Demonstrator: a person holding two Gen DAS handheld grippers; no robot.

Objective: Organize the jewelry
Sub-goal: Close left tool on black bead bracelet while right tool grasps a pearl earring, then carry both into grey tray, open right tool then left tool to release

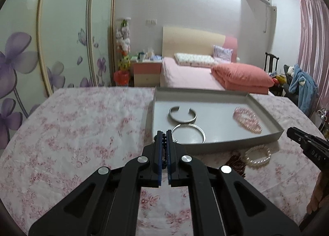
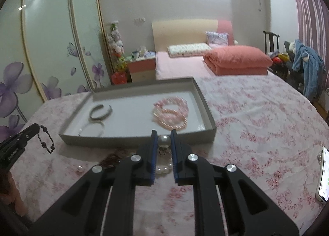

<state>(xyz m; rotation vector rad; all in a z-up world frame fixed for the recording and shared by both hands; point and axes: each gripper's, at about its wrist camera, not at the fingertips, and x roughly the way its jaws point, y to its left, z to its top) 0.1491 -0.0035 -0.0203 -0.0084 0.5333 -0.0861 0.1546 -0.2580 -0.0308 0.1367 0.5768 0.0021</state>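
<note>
My left gripper (image 1: pixel 163 132) is shut on a string of dark beads (image 1: pixel 163 148), just before the grey tray's (image 1: pixel 265 110) near wall. In the right wrist view that gripper (image 2: pixel 36 127) is at the far left, with the dark bead string (image 2: pixel 46 142) dangling from it above the cloth. My right gripper (image 2: pixel 163 132) is shut on a large pearl (image 2: pixel 163 140) with a small metal fitting under it, in front of the tray (image 2: pixel 205 105). Inside the tray lie a silver cuff (image 1: pixel 182 114), a thin silver bangle (image 1: pixel 190 133) and pink bead bracelets (image 2: pixel 171 112).
A white pearl bracelet (image 1: pixel 258 155) and a dark red piece (image 2: pixel 111 159) lie on the floral cloth before the tray. A lit phone (image 2: pixel 323 176) lies at the table's right edge. Behind the table are a bed, a wardrobe and a chair with clothes.
</note>
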